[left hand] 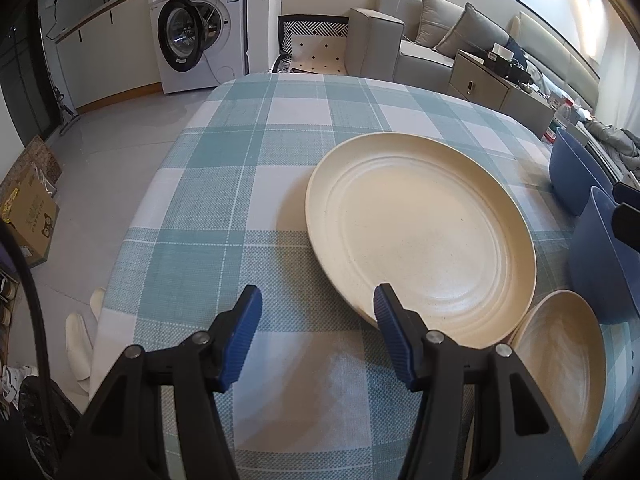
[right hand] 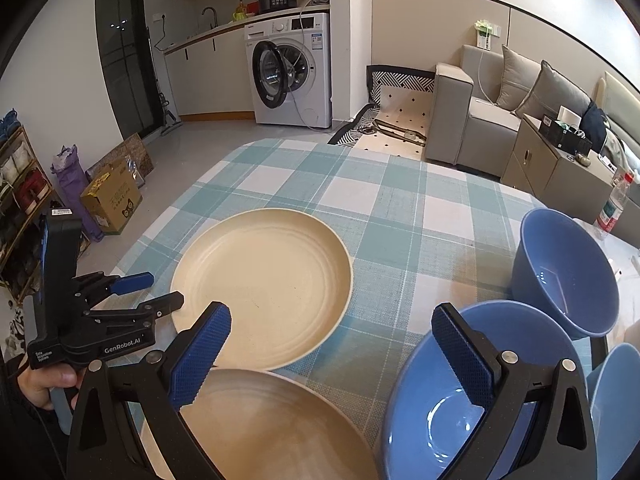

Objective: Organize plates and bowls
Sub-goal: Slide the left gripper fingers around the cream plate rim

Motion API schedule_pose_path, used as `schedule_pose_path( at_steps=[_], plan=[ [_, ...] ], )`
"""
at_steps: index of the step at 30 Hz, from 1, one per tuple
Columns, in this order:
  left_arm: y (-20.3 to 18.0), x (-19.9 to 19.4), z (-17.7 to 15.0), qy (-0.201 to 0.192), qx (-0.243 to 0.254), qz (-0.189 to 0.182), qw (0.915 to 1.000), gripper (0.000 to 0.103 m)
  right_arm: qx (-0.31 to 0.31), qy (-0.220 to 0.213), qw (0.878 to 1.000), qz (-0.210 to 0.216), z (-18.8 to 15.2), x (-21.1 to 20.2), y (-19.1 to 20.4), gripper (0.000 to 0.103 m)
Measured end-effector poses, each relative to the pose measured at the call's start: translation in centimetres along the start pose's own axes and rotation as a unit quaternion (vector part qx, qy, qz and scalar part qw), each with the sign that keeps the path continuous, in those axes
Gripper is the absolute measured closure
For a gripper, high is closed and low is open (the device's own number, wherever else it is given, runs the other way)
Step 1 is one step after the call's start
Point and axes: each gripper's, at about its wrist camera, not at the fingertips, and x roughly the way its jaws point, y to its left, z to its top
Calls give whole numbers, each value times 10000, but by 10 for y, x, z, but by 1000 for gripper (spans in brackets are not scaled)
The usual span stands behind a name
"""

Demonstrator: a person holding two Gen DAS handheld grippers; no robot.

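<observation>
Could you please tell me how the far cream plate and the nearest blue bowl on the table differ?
The cream plate is shallow and wide, with faint rings around its flat centre; the blue bowl is deep with steep walls. The plate is a matte, speckled cream, while the bowl is glossy blue and reflects light. The plate lies toward the left gripper, the bowl under the right gripper. Both are round, empty and rest upright on the checked tablecloth.

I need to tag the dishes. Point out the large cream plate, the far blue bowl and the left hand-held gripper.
large cream plate point(right hand: 262, 280): right wrist view, flat centre.
far blue bowl point(right hand: 568, 264): right wrist view, inner wall.
left hand-held gripper point(left hand: 316, 316): left wrist view, midway between fingertips.
</observation>
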Motion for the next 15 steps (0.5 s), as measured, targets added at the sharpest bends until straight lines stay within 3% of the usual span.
schedule_pose_path(
  at_steps=[15],
  plan=[
    [7,0,-1,73,60,-34,9999,43,-149,401,9991,-35,7,41,19,1]
  ],
)
